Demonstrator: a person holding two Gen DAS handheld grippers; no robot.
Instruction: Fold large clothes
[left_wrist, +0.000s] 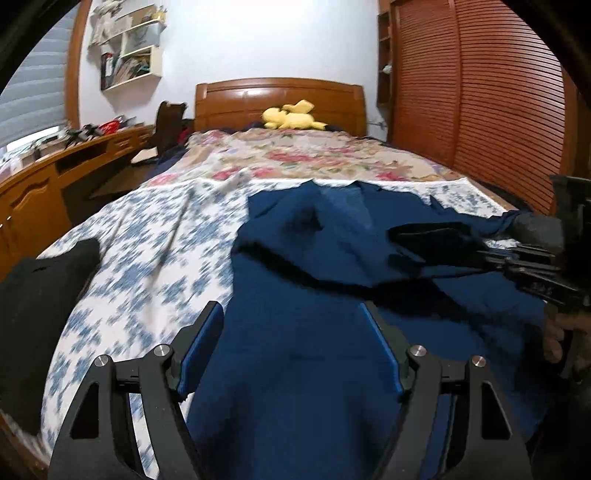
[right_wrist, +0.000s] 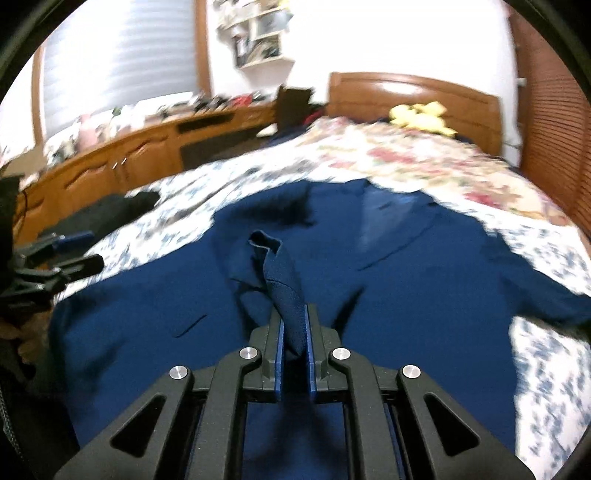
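R gripper (right_wrist: 294, 325): clamped on pinched-up fold of blue garment (right_wrist: 369, 314). L gripper (left_wrist: 291, 325): jaws wide, nothing between, over garment's near part. Garment spread across bed (left_wrist: 147, 240), near foot edge. Black cloth (left_wrist: 40, 295) at bed's left edge.

Navy garment (right_wrist: 406, 280), blue-flowered white sheet (left_wrist: 147, 236)

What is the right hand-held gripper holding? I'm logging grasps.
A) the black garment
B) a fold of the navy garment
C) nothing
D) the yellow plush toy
B: in the right wrist view, the right hand-held gripper is shut on a pinched fold of the navy garment.
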